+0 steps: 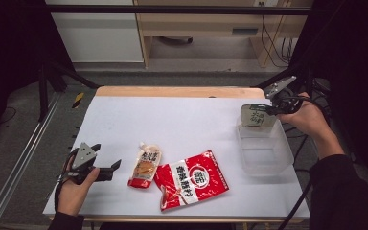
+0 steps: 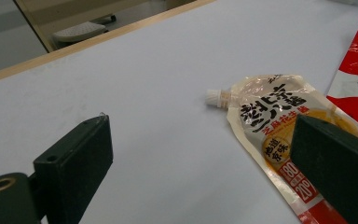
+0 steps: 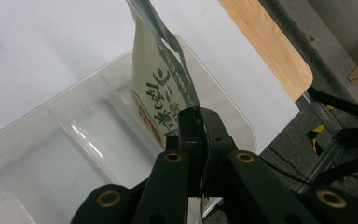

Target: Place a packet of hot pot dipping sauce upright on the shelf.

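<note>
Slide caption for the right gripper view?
Right gripper holds green-printed pale pouch over clear plastic bin.

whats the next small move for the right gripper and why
Probably lower and release. The right gripper is shut on the green-print pouch, which hangs over the clear bin, so easing it down before opening should drop it inside.

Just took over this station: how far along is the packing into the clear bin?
Nothing lies in the clear bin yet. In hand: the right gripper, shut on the green-printed pouch, holds it over the bin's far end. Left: the spouted pouch and red packet on the table, with the open left gripper beside the spouted pouch.
</note>
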Tool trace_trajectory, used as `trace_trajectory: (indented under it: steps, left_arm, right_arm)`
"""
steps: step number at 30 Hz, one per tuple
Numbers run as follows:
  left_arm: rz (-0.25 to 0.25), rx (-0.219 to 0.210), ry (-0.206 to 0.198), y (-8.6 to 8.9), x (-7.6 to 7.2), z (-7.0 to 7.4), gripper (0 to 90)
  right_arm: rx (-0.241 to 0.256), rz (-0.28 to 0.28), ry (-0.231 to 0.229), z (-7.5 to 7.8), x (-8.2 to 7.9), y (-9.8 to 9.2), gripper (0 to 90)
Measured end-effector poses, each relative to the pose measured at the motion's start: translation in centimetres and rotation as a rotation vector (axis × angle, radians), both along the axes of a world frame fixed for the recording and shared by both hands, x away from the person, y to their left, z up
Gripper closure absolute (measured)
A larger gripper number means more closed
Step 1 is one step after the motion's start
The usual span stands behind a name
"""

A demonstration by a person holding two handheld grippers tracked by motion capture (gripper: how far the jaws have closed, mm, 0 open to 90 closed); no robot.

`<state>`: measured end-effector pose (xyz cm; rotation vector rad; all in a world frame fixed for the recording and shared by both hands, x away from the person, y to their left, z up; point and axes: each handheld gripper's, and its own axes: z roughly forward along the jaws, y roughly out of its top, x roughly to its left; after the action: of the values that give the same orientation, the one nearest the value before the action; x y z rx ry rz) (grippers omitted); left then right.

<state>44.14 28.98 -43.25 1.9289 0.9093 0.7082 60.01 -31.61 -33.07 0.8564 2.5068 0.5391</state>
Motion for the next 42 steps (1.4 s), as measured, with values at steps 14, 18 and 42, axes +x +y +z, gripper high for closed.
trace_trajectory:
  steps: [14, 18, 42]
  left_arm:
    - [0.001, 0.000, 0.002, 0.0, 0.0, 0.0, 5.7]
    - [0.001, 0.000, 0.001, 0.0, 0.0, 0.0, 5.7]
    - [-0.001, 0.000, 0.001, -0.1, 0.0, 0.0, 5.7]
  right_arm:
    - [-0.002, -0.076, 0.000, -0.5, 0.2, -0.6, 75.2]
    - [0.002, -0.101, -0.013, -0.5, 0.2, -0.5, 65.3]
    - [0.015, -0.136, -0.078, 0.1, 0.2, 0.4, 45.7]
